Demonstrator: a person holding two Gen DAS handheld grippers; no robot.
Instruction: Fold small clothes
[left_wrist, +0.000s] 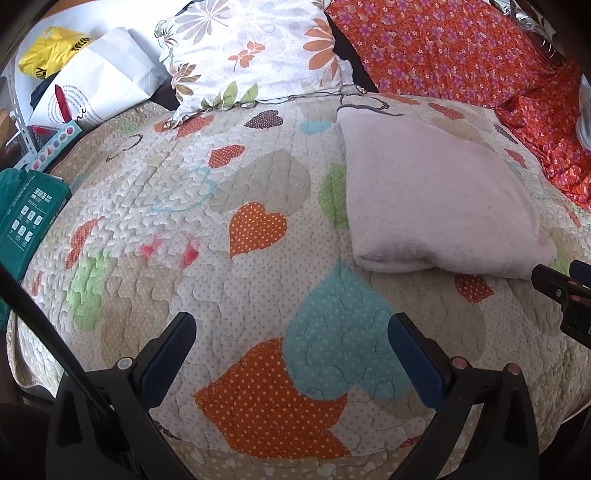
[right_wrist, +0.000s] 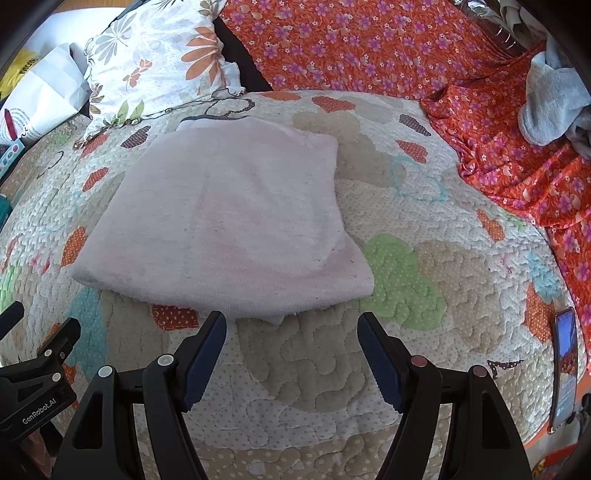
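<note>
A pale pink garment (right_wrist: 229, 218) lies folded into a flat rectangle on the heart-patterned quilt (right_wrist: 424, 295); it also shows at the right in the left wrist view (left_wrist: 436, 195). My right gripper (right_wrist: 291, 328) is open and empty, just short of the garment's near edge. My left gripper (left_wrist: 291, 328) is open and empty over bare quilt (left_wrist: 184, 229), to the left of the garment. The right gripper's tip (left_wrist: 565, 288) shows at the right edge of the left wrist view.
A floral pillow (left_wrist: 251, 48) and an orange flowered cloth (right_wrist: 406, 48) lie at the back. A grey garment (right_wrist: 554, 107) sits far right. A phone (right_wrist: 565, 365) lies at the quilt's right edge. Bags (left_wrist: 92, 81) and a teal box (left_wrist: 26, 214) are at left.
</note>
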